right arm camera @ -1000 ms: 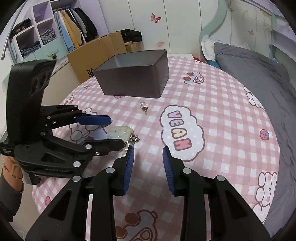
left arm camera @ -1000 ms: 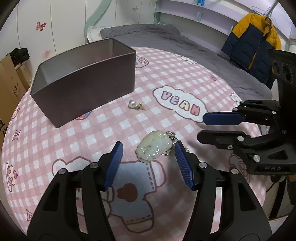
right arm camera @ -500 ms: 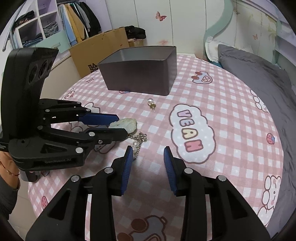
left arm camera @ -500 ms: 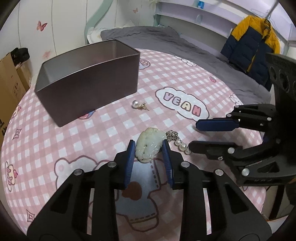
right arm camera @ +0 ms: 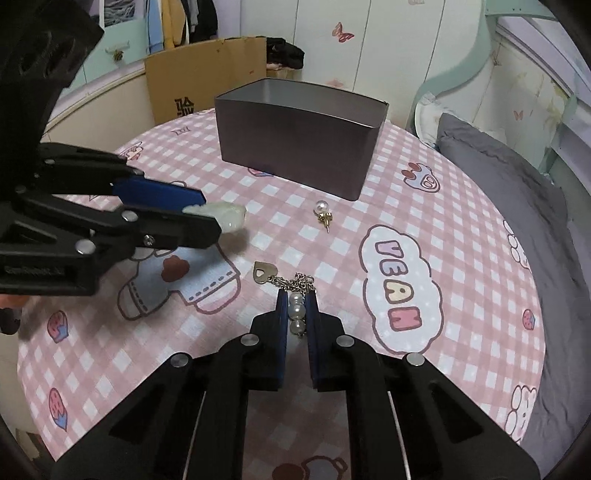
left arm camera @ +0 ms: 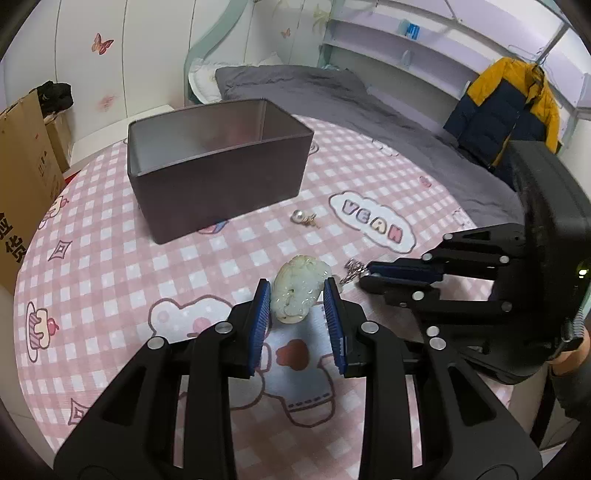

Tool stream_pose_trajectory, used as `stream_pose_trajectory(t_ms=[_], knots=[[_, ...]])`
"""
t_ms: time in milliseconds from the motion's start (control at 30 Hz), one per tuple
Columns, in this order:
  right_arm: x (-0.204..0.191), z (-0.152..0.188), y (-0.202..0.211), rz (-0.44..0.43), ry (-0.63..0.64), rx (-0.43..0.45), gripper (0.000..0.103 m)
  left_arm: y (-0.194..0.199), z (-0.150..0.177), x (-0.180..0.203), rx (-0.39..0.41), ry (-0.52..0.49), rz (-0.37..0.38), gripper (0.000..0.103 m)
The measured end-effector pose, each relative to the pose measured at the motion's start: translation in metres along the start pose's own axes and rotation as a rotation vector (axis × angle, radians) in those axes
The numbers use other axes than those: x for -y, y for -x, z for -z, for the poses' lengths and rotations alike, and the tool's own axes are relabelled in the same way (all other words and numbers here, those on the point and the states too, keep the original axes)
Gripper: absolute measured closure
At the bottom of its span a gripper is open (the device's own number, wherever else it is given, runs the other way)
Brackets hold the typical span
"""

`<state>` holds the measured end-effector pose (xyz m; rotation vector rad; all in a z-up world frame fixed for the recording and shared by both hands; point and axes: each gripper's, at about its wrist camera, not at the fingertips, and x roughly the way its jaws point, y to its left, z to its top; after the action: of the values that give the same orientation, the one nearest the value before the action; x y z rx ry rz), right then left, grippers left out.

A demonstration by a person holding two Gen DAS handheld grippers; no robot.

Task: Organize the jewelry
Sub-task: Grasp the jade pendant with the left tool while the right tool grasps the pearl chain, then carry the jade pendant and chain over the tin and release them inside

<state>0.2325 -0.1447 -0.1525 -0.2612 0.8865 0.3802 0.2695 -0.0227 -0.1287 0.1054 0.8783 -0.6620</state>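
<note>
You are in a home bedroom: a grey-sheeted bed (left arm camera: 332, 92), butterfly-decorated wardrobe doors (right arm camera: 369, 44), hanging clothes (right arm camera: 177, 18) and a puffer jacket (left arm camera: 506, 103) surround you.

2 close wrist views, shared tin box (left arm camera: 221, 173).

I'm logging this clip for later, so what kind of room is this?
Most likely a child's bedroom: a bed with grey bedding, butterfly stickers on the wall, and clothes hanging in an open wardrobe.

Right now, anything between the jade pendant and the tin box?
Only bare checked tablecloth between jade pendant and tin box; the pearl earring lies off to the side. Left wrist view.
</note>
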Motion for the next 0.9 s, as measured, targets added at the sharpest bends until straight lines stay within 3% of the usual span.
stream_pose_trajectory(t_ms=[367, 633, 900], knots=[[0.03, -0.05, 0.058, -0.105, -0.111, 0.157, 0.096, 0.039, -0.039, -0.005, 0.11, 0.03, 0.069, 0.074], [0.032, -0.094, 0.079, -0.085, -0.09, 0.246, 0.096, 0.054, -0.072, -0.013, 0.159, 0.037, 0.051, 0.074], [0.033, -0.142, 0.078, -0.05, -0.084, 0.331, 0.095, 0.046, -0.101, -0.038, 0.168, 0.094, 0.017, 0.074]])
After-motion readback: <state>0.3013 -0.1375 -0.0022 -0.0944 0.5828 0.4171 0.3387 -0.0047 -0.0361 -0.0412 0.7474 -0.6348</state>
